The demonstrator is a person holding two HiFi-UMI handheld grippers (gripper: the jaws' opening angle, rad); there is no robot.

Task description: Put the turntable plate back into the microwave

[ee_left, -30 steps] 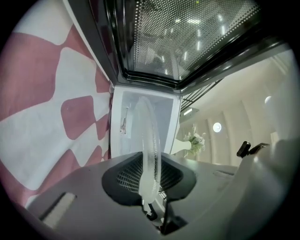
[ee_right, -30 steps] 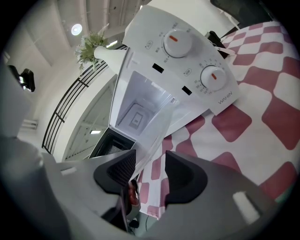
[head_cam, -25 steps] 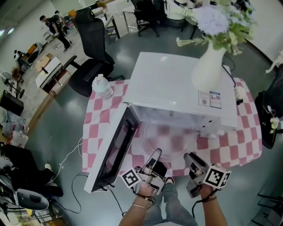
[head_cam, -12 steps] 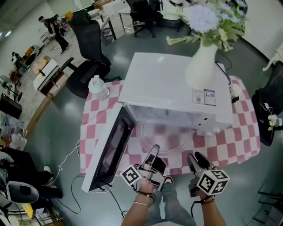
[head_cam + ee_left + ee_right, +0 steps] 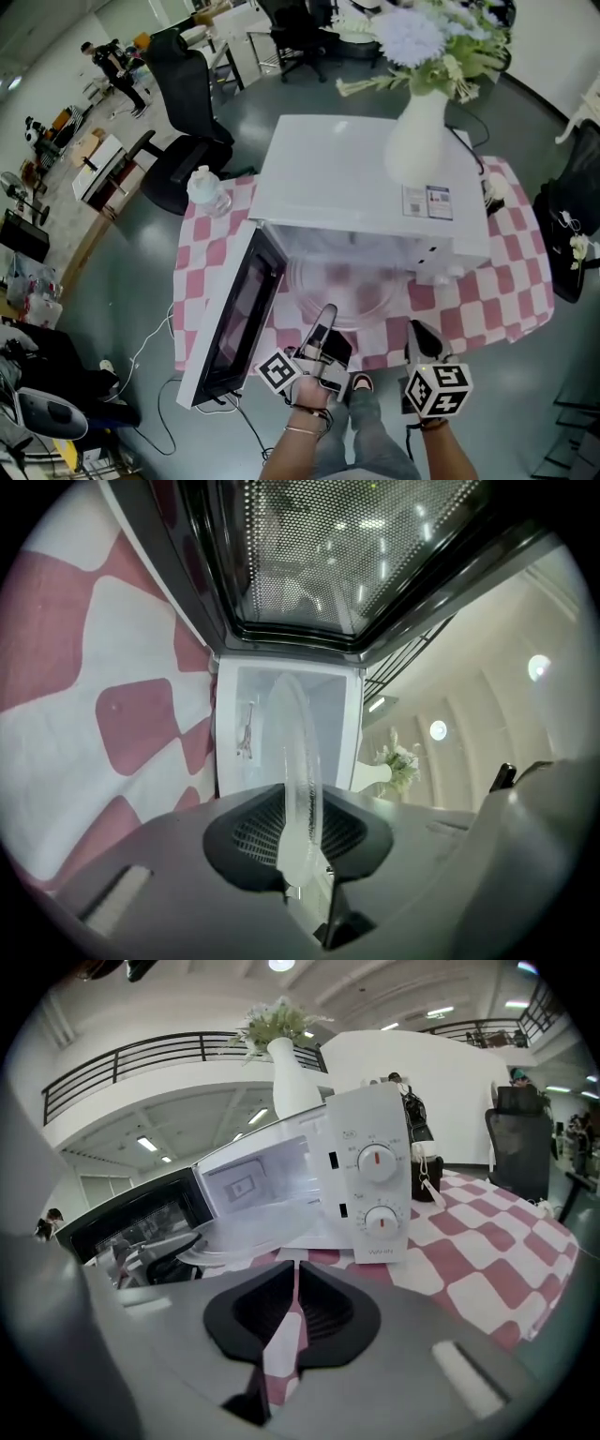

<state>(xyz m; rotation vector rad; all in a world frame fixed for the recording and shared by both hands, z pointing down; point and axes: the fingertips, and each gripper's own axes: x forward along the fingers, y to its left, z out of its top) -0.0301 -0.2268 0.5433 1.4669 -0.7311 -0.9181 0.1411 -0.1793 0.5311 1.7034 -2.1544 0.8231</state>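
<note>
The clear glass turntable plate (image 5: 352, 286) hangs level in front of the open white microwave (image 5: 366, 178), partly inside its cavity. My left gripper (image 5: 325, 321) is shut on the plate's near rim. In the left gripper view the plate's edge (image 5: 293, 752) stands pinched between the jaws of the left gripper (image 5: 302, 850). My right gripper (image 5: 418, 333) hovers off the plate's right side, near the table's front edge. Its jaws have just been closing and now sit together with nothing between them, as the right gripper view shows at the right gripper (image 5: 293, 1283). That view also shows the plate (image 5: 239, 1239).
The microwave door (image 5: 239, 314) swings open to the left. A white vase of flowers (image 5: 417, 131) stands on top of the microwave. A water bottle (image 5: 208, 190) sits at the back left of the pink checked tablecloth (image 5: 506, 281). A black office chair (image 5: 187, 94) stands behind.
The right gripper's jaws went from wide apart to together, and the gripper rolled and drew slightly back. The left gripper kept its hold on the plate.
</note>
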